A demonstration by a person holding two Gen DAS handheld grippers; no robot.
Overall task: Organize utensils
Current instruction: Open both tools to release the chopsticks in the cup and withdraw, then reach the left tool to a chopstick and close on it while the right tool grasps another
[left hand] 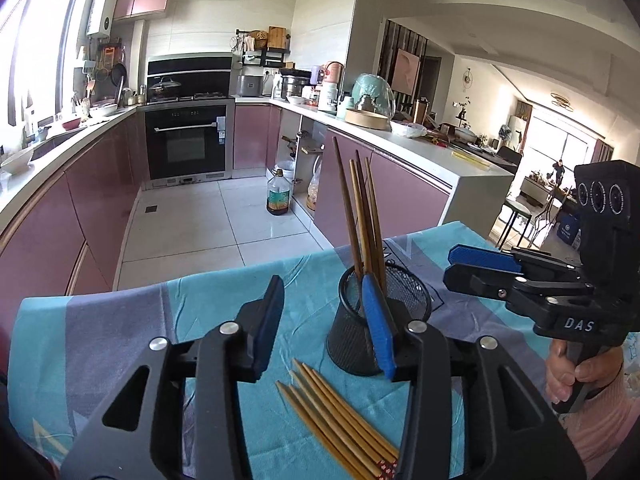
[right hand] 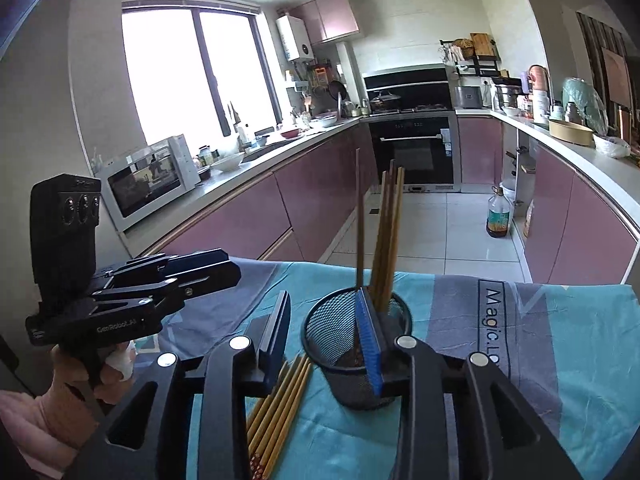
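Note:
A black mesh holder (left hand: 374, 316) stands on the blue-grey tablecloth (left hand: 120, 320) with several brown chopsticks (left hand: 362, 220) upright in it. Several loose chopsticks (left hand: 340, 420) lie flat in front of it. My left gripper (left hand: 326, 320) is open and empty, above the loose chopsticks and just left of the holder. My right gripper (right hand: 326, 336) is open and empty, close over the holder (right hand: 358, 352); the loose chopsticks (right hand: 276, 408) lie below its left finger. In the left wrist view the right gripper (left hand: 472, 264) shows from the side, to the right of the holder.
The table's far edge (left hand: 280, 264) drops to a white tiled floor. An oil bottle (left hand: 278, 194) stands on the floor by an open cabinet. Pink kitchen counters run along both sides, with an oven (left hand: 188, 140) at the back.

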